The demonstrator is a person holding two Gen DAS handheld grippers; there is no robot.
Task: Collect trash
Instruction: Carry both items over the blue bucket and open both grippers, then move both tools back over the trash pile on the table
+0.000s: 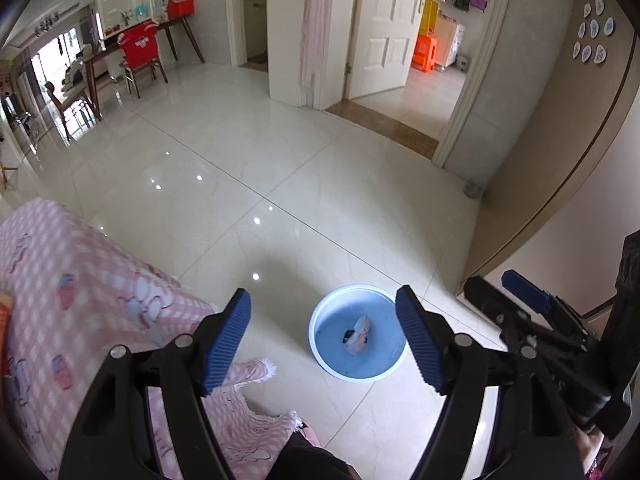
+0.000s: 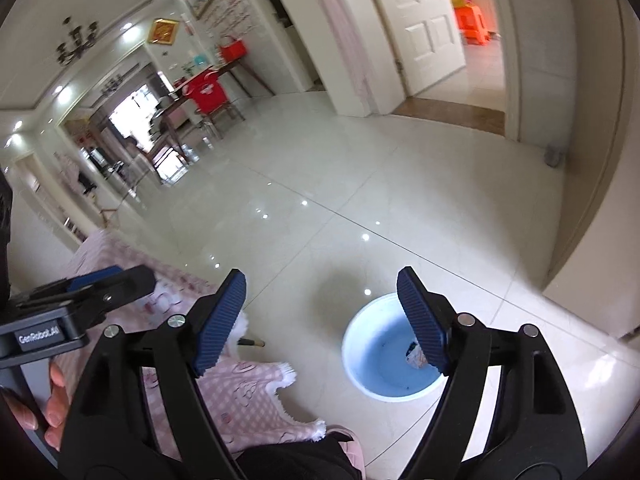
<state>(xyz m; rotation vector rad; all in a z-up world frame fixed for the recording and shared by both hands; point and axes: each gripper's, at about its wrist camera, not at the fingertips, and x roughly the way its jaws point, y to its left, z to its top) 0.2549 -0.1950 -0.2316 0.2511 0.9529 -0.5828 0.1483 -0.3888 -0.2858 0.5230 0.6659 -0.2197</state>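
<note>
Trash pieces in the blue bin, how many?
1 visible: a crumpled pinkish wrapper lying on the bottom of the round blue plastic bin with a white rim. In the right wrist view the right gripper's finger covers part of it, so more could be hidden.

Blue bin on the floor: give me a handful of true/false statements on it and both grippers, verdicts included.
1. The blue bin stands upright on the tiled floor. True.
2. The bin is empty. False: a crumpled piece of trash lies at its bottom.
3. The left gripper is open and holds nothing. True.
4. The right gripper is shut on a piece of trash. False: its jaws stand apart with nothing between them.
5. The pink checked cloth hangs into the bin. False: it lies to the bin's left, with bare floor between them.
</note>
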